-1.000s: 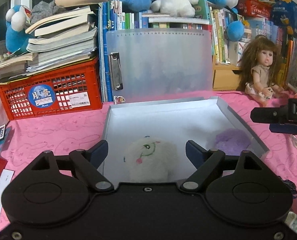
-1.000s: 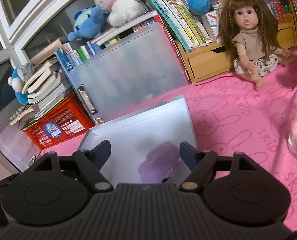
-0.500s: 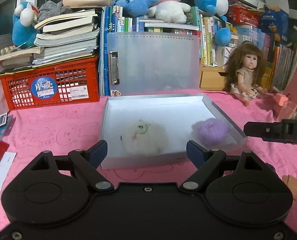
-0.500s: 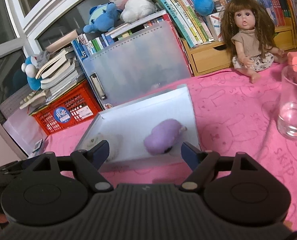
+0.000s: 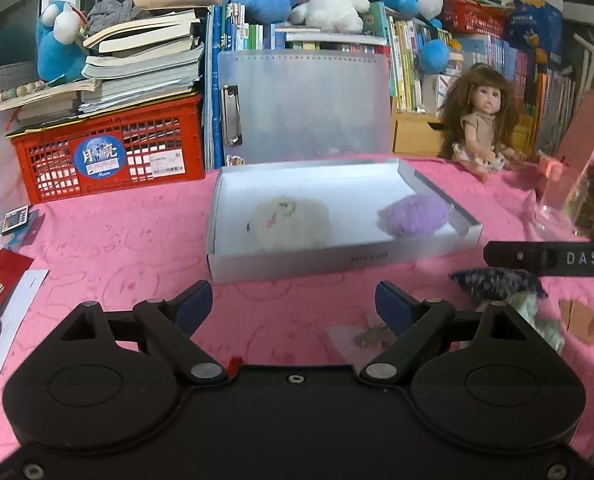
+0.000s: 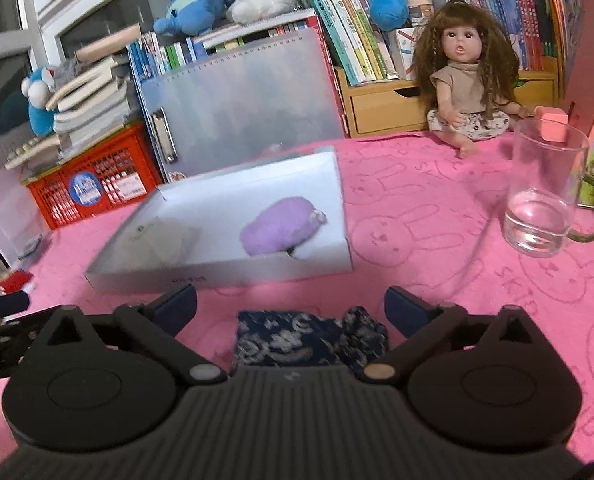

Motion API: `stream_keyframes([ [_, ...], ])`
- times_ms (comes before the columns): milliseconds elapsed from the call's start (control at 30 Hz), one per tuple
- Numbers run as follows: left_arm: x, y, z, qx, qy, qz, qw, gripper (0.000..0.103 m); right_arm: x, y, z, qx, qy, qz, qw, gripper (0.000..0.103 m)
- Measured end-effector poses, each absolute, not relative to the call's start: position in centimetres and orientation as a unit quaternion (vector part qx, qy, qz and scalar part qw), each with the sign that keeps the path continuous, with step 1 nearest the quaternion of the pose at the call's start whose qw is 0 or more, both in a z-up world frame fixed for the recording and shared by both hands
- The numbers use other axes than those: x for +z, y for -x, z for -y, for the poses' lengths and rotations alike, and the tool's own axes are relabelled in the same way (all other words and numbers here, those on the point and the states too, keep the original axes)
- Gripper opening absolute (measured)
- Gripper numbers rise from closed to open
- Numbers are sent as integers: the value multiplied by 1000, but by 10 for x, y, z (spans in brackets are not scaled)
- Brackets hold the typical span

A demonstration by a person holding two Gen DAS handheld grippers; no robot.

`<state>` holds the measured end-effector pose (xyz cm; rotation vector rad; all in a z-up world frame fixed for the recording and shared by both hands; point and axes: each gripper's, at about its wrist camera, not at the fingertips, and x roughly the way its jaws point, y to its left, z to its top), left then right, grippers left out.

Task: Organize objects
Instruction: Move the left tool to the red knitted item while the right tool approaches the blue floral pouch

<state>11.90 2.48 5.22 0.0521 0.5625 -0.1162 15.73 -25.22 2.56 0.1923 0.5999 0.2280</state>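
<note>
A shallow white box [image 5: 337,261] [image 6: 217,276] lies on the pink cloth. Inside it are a white fluffy toy [image 5: 289,224] [image 6: 157,236] on the left and a purple fluffy toy [image 5: 415,215] [image 6: 281,226] on the right. My left gripper [image 5: 293,306] is open and empty, in front of the box. My right gripper [image 6: 291,304] is open, above a dark blue patterned pouch [image 6: 309,340] [image 5: 497,282] that lies between its fingers on the cloth. Part of the right gripper shows at the right edge of the left wrist view [image 5: 549,258].
A glass mug [image 6: 545,196] stands right of the box. A doll [image 6: 467,80] sits behind it. A red crate [image 5: 109,156] with books, a translucent folder [image 5: 305,108] and shelves of books stand at the back. Small items [image 5: 537,316] lie near the pouch.
Both grippers have pulled back from over the box toward the near side. The two toys stay in the box. The dark pouch has come into view under the right gripper.
</note>
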Motion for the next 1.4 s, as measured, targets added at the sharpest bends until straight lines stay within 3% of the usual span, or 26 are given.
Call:
stream_keyframes([
  [400, 36, -80, -38, -34, -35, -270, 962, 100, 7, -156, 253, 109, -76, -319, 939, 103],
  [933, 13, -71, -50, -21, -14, -301, 953, 100, -5, -156, 246, 118, -68, -330, 934, 103],
  [1400, 9, -71, -53, -27, 14, -313, 949, 78, -4, -153, 249, 114, -79, -322, 937, 103],
])
